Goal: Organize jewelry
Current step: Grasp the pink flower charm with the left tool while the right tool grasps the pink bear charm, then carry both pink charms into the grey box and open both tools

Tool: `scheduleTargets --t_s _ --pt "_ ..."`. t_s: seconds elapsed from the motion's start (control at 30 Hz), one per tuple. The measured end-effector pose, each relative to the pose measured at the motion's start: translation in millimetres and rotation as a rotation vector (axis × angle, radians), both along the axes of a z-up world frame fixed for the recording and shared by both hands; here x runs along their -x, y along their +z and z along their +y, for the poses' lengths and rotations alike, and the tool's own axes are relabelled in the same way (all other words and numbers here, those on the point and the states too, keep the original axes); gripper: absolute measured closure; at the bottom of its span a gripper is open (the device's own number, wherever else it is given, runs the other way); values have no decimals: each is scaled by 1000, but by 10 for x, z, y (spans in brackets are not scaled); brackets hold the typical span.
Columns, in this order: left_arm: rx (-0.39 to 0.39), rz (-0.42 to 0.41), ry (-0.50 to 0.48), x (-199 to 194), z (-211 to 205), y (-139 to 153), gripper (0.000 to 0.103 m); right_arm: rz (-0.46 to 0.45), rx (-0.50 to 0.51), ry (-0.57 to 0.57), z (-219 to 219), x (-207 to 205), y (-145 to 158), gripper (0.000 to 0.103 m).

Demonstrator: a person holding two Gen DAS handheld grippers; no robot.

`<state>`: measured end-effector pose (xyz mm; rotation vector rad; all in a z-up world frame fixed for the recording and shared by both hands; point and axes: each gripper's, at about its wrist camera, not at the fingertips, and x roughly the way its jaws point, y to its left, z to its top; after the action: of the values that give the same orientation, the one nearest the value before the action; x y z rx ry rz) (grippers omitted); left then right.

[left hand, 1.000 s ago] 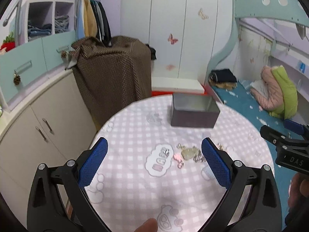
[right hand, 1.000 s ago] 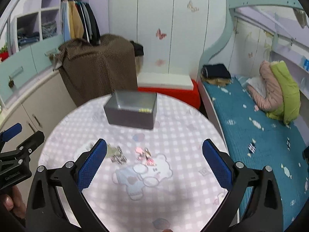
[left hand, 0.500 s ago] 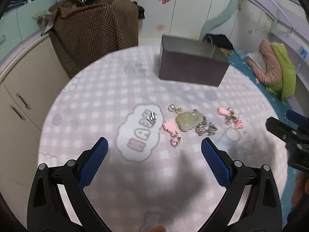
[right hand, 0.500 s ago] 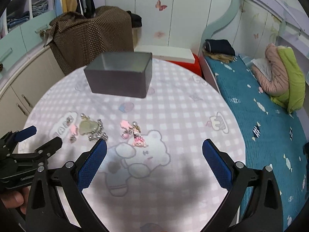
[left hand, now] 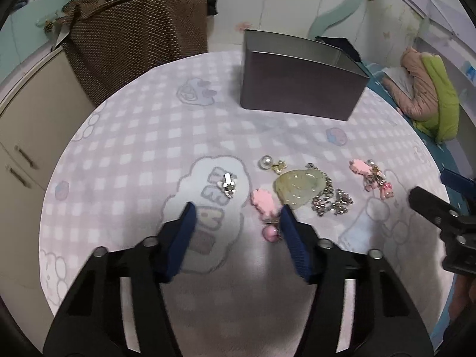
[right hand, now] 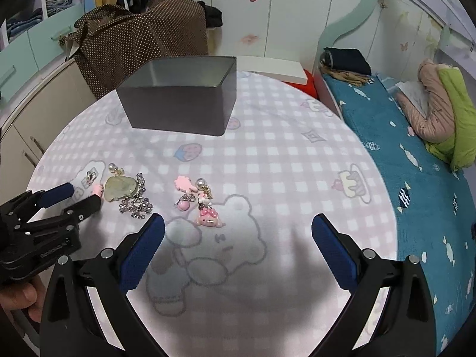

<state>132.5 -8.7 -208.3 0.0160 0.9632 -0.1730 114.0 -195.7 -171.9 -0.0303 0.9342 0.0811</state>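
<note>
Left hand-held gripper [left hand: 236,212] half-narrowed, jaws just closing, gripping nothing; pink charm [left hand: 263,201] lies on tabletop [left hand: 142,136] against its right pad. Right hand-held gripper [right hand: 238,227] spread wide, empty. Risk: the closing pad may nudge the charm aside, missing the grasp

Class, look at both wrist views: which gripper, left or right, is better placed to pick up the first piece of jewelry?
Left. The left gripper sits low, its jaws just narrowed beside the pink charm. The right gripper hangs wide open over bare tablecloth.
</note>
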Motion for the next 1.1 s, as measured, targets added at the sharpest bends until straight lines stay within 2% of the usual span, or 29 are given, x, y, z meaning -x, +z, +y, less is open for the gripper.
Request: scheduleTargets --t_s 0.03,0.07,0.1,0.13,0.17,0.23,0.47,0.53,0.87,1.1 --pt "-7 -3 -15 -2 -6 2 65 6 -4 6 0 -30 -43 11" --pt "-8 -3 -24 -4 -9 7 76 11 -4 9 -1 -46 -69 12" --pt "2 1 -32 -8 8 11 86 24 -3 16 0 -76 -120 18" --pt "16 9 -37 -14 34 13 92 32 3 20 2 -95 -153 27" --pt "32 14 -42 -20 61 15 92 40 8 26 14 -114 -183 30" --pt "48 19 -44 -8 91 18 92 52 12 39 33 -146 -241 44" --pt "70 24 -49 74 99 32 92 35 1 93 96 -179 -254 64" --pt "80 22 -51 92 99 51 92 34 -1 107 106 -181 -249 81" --pt "114 -4 -53 171 163 201 92 39 -96 106 -4 -91 -171 82" --pt "143 -31 -62 226 175 351 92 -8 -135 116 8 -8 129 82"
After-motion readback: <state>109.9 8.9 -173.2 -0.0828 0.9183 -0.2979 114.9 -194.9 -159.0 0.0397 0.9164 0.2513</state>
